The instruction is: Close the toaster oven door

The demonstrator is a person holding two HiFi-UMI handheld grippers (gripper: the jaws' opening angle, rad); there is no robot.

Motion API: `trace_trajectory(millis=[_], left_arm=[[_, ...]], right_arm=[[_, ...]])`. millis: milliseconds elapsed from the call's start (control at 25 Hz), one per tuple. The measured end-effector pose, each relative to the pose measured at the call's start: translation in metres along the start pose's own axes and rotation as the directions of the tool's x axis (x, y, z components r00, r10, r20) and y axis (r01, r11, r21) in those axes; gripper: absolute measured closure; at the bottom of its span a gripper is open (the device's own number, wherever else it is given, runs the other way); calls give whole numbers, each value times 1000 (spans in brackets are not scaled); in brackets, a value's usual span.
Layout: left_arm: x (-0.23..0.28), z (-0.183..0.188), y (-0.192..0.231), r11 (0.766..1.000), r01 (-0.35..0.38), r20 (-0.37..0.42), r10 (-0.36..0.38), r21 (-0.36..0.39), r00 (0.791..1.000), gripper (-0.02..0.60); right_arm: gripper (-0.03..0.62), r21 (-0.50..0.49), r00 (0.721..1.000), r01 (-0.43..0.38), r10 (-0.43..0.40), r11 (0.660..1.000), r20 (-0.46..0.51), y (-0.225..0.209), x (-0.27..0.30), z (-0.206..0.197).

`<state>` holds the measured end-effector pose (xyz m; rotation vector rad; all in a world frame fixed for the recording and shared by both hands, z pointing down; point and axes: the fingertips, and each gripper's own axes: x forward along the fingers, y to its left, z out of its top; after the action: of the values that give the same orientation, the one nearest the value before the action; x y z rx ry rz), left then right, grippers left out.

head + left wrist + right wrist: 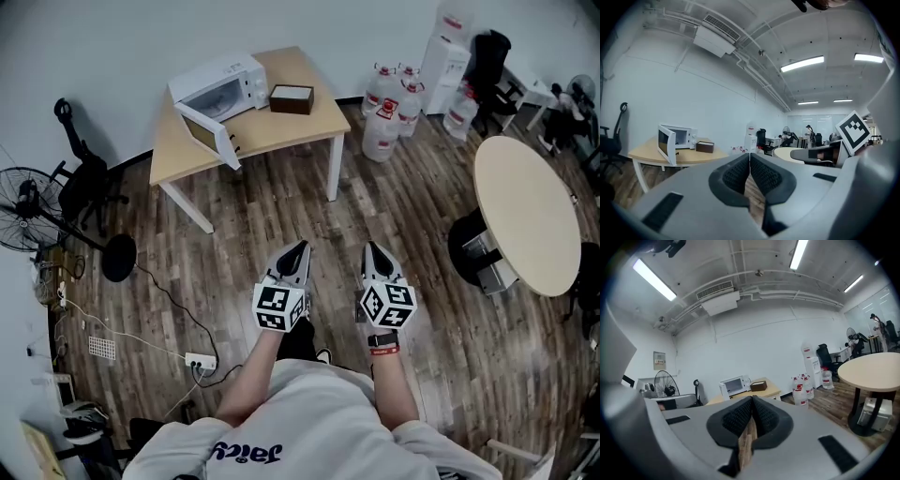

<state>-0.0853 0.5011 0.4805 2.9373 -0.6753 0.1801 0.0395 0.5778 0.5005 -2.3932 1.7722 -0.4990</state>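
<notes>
A white toaster oven (220,86) stands on a light wooden table (291,127) at the far side of the room. Its door (208,135) hangs swung open over the table's front edge. The same oven (677,138) (735,385) shows small in both gripper views, its open door (665,144) edge-on in the left one. My left gripper (298,253) and right gripper (373,250) are held side by side over the floor, well short of the table. Both are shut with nothing between the jaws.
A dark brown box (292,98) sits on the table beside the oven. Water jugs (389,117) stand right of the table, a round table (525,214) further right. A floor fan (23,206), a chair (80,178) and a power strip (200,362) with cables are at the left.
</notes>
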Motion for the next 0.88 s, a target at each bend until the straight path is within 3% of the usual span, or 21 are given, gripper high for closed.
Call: trace_trajectory(millis=[200, 400, 880], left_arm=[[25, -9, 33, 999, -43, 3, 43, -20, 999, 560], [69, -8, 83, 996, -79, 9, 79, -31, 997, 560], [143, 51, 269, 970, -235, 48, 238, -65, 970, 558]], right_arm=[[588, -15, 999, -49, 48, 999, -24, 7, 42, -9], [588, -40, 993, -107, 105, 993, -51, 14, 120, -3], [591, -77, 950, -301, 291, 951, -116, 108, 337, 44]])
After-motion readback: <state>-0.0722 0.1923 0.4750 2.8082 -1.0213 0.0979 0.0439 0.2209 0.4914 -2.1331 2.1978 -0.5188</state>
